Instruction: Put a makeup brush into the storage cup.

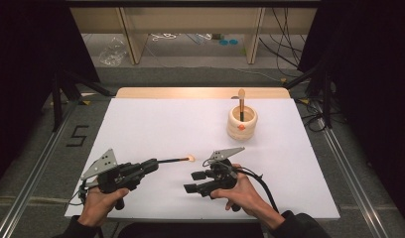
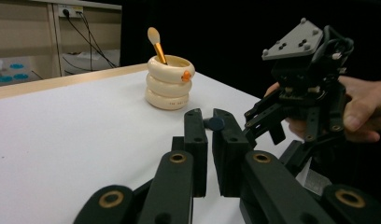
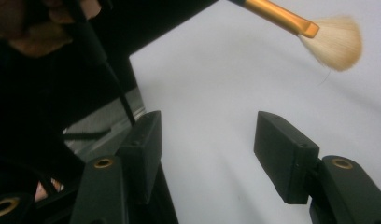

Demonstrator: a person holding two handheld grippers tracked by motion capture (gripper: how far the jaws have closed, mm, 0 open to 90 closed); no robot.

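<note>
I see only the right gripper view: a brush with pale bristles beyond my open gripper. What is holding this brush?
Observer: The left gripper holds it, shut on the end of the dark handle of the brush.
Operator: Is there a place to put it?
Observer: Yes, a cream ringed holder stands at the far right of the white table, with a second brush upright inside.
Operator: Where is my gripper from above?
Observer: The right gripper is right of the bristles, nearer the person, not touching them.

Left hand-held gripper (image 1: 150, 166) jaws clamped nearly together; right hand-held gripper (image 1: 193, 181) jaws apart, seemingly empty.
</note>
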